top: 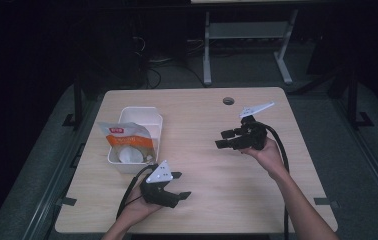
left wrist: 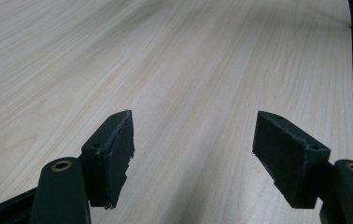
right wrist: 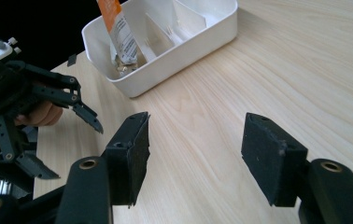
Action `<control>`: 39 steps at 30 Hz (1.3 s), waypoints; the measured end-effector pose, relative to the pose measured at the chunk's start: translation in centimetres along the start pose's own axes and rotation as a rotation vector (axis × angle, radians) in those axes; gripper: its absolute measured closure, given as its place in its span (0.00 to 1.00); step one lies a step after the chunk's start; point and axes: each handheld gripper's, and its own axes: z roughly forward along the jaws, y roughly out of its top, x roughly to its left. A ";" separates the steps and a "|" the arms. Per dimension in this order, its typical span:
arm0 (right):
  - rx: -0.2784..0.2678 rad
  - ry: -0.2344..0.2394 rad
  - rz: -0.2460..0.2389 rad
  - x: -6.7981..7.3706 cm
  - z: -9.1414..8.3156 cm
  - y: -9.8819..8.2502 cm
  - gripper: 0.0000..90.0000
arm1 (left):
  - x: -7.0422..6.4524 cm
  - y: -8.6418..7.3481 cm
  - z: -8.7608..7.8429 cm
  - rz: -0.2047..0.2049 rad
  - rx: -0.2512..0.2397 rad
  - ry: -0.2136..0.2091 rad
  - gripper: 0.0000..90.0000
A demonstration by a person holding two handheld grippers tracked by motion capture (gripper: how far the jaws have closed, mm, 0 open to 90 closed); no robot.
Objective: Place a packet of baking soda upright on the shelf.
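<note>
A white divided container [top: 144,111] stands at the table's left, and an orange-and-white snack bag [top: 127,137] lies propped in it. My left gripper [top: 182,185] rests near the front edge, just in front of the container, open and pointing right. In its own view the left gripper [left wrist: 193,149] has bare wood between its jaws. My right gripper [top: 221,139] hovers right of centre, open and aimed left. The right gripper [right wrist: 193,149] faces the container [right wrist: 188,49] and the bag [right wrist: 118,28], with a finger [right wrist: 83,114] of the left gripper at the left.
The wooden table [top: 227,200] has a round cable hole [top: 228,101] near its far edge. Dark floor surrounds it, with the legs of another desk [top: 207,55] behind. Each gripper trails a black cable toward the front edge.
</note>
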 end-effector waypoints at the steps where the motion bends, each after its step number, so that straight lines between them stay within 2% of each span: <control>1: 0.001 -0.002 0.001 0.0 -0.1 -0.1 0.45 | 0.0 0.0 0.0 -0.002 -0.002 0.001 0.32; 6: 0.016 -0.011 0.016 -0.2 -0.8 -0.8 0.44 | 0.0 0.0 0.0 0.002 0.002 0.003 0.32; 16: -0.010 -0.041 0.038 -0.9 -2.6 -2.5 0.42 | 0.1 0.0 0.0 0.001 0.004 0.006 0.32; 30: -0.013 -0.061 0.046 -0.8 -4.4 -3.1 0.42 | 0.2 -0.1 -0.3 -0.005 -0.004 0.014 0.31; 39: -0.010 -0.079 0.072 -1.0 -5.8 -4.9 0.42 | 0.3 -0.1 -0.3 -0.009 -0.005 0.018 0.31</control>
